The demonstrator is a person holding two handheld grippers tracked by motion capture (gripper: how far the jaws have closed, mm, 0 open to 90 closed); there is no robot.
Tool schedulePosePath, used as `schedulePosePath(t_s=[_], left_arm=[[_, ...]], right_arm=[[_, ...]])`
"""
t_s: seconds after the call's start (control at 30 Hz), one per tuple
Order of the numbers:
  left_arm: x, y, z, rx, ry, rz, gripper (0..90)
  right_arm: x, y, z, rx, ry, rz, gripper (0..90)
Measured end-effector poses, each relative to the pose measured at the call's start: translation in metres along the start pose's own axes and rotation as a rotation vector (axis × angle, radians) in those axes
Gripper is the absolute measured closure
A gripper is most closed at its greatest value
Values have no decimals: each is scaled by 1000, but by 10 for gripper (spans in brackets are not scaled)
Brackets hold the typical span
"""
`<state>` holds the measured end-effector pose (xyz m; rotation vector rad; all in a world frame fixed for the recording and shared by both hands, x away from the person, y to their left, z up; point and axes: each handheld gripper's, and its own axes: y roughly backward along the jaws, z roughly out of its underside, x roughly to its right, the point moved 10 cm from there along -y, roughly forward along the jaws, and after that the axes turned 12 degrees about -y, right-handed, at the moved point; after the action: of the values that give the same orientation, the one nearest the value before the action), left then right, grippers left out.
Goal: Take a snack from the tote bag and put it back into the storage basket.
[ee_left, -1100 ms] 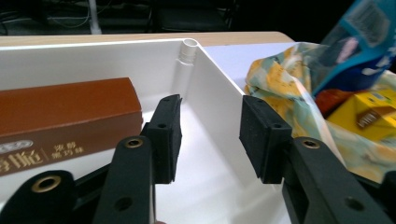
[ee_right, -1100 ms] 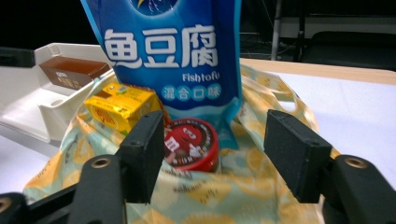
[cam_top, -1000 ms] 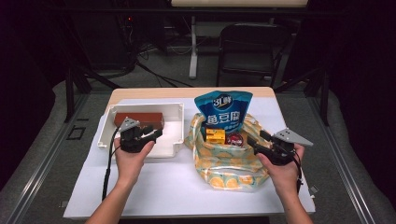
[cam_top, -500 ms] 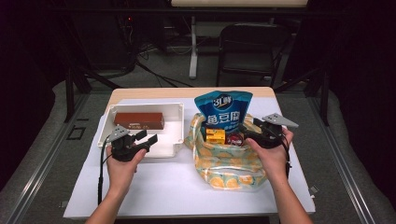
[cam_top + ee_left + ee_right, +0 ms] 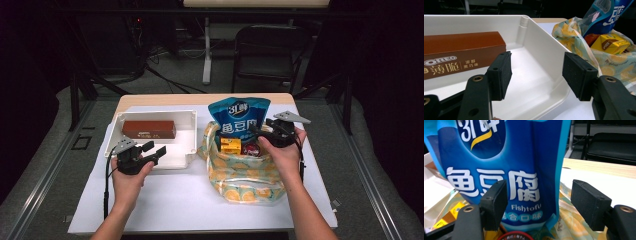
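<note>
The blue fish tofu pouch (image 5: 239,119) stands upright at the far end of the orange-print plastic bag (image 5: 245,172), right of the table's middle. It is glossy, deep blue with a lighter blue edge, large white Chinese characters, the word "Fishtofu" beneath them and a white-and-yellow logo near the top. In front of it in the bag lie a yellow drink carton (image 5: 231,145) and a round red-lidded item (image 5: 252,149).

The right gripper (image 5: 264,134) is at the pouch's right edge; its jaws have just been opening and stand apart, with the pouch's lower right corner between them in the right gripper view and neither pad (image 5: 495,203) pressing on it.

The left gripper (image 5: 152,150) sits at the near edge of the white tray (image 5: 187,150), jaws apart with nothing between them after just opening wider. In the tray's far part lies a brown Oreo thins box (image 5: 149,129).

Tray and bag rest on a white sheet (image 5: 165,200) covering a light wooden table (image 5: 200,99). Beyond it the room is dark, with a grey floor, a black chair (image 5: 265,47) and cables (image 5: 165,52).
</note>
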<state>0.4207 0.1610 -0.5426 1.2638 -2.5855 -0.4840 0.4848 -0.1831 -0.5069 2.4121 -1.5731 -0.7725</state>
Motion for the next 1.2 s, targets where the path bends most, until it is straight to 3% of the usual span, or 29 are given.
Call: schedulePosePath(t_s=[0.17,0.4,0.57,0.67,0.83,1.2], left_arm=[[-3,2,0,-4,1,-6,432],[-6,4,-1,6,5,-13,455],[-6,5,0,4,3,-8,473],[-5,4,0,6,4,-6,482],[-2,2,1,2,-1,1,487],[-2,1,1,-3,6,3,486]], right_arm=[[-3,-10,-3,-15,-1,-11,311],[-12,-22,-11,-15,45,-31,376],[-13,-22,-11,11,63,-31,561],[-10,-21,-11,22,64,-7,738],[-17,-19,-8,1,91,-53,881],[-35,-7,-14,12,112,-86,900]])
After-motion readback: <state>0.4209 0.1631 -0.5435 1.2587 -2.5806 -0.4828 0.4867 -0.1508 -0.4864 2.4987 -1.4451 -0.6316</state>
